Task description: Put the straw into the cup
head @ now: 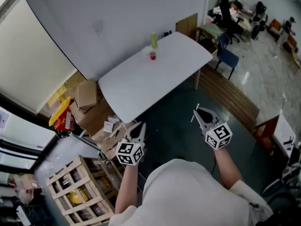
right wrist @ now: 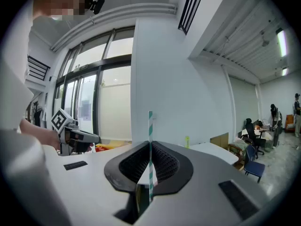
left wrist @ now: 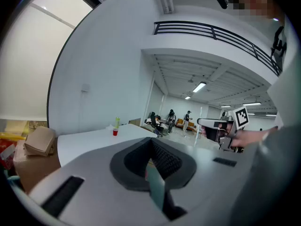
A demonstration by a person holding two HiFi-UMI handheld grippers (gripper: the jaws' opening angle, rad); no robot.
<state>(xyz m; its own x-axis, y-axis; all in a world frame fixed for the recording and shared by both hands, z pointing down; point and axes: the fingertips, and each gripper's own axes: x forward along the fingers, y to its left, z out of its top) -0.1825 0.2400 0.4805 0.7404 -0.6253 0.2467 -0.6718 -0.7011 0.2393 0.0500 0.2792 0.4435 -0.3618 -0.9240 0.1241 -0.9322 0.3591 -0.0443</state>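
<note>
A small red cup [head: 153, 55] stands on the far part of a white table [head: 141, 86], next to a green bottle [head: 154, 40]. Both grippers hover well short of the table, over the dark floor. My right gripper [head: 198, 110] is shut on a green-and-white striped straw [right wrist: 150, 135], which stands upright between its jaws. In the head view the straw [head: 194, 114] shows only as a thin pale line. My left gripper [head: 140, 126] is shut with nothing in it. From the left gripper view the cup [left wrist: 115, 132] is tiny and far off.
Cardboard boxes [head: 87, 94] and clutter lie left of the table's near corner. A wooden crate [head: 80, 187] sits at lower left. A blue chair [head: 227, 55] and a wooden pallet [head: 230, 95] are on the table's right. People sit at desks far back.
</note>
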